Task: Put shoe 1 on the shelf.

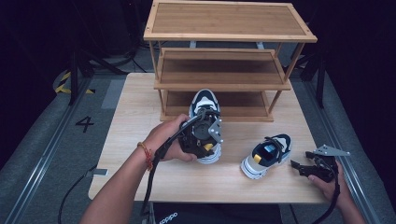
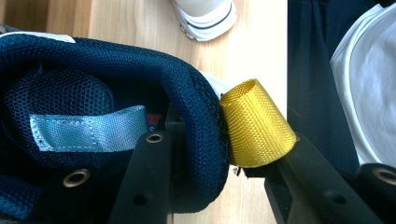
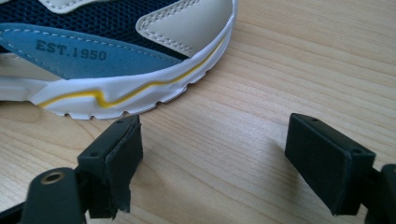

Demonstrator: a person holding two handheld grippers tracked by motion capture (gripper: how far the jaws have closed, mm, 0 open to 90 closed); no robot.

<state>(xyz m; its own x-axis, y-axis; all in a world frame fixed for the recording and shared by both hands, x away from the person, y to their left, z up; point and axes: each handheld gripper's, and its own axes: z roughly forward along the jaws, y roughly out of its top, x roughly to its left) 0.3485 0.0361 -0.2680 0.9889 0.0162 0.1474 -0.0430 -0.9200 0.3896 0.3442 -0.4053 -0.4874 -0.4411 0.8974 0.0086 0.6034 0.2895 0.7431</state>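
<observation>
— Which way does the shoe you're carrying lie from the rack?

— My left hand-held gripper [image 1: 204,135] is closed on the padded heel collar of the navy mesh sneaker with the white sole [image 1: 205,103], one jaw inside the opening and the other outside, next to the yellow woven pull loop [image 2: 254,125]. The sneaker's long axis runs away from me, toe pointing straight at the bottom shelf of the three-tier bamboo shoe rack [image 1: 224,74], heel towards my hand. The toe is just before the shelf's front edge, so I judge the move to be a push forward along that axis, with the sole kept above the front rail.

— And the second shoe?

— The matching navy and white sneaker [image 1: 267,155] lies on the light wooden worktop [image 1: 130,140], to my right of the first and well apart from the rack. It sits slantwise, with one end towards me and my left, the other pointing away to my right.

— Which hand takes it?

— The right one, clearly nearer. My right hand-held gripper [image 1: 301,168] rests low just beside that sneaker with its jaws wide apart and nothing between them; the sole's edge lies ahead of them, towards one jaw.
</observation>
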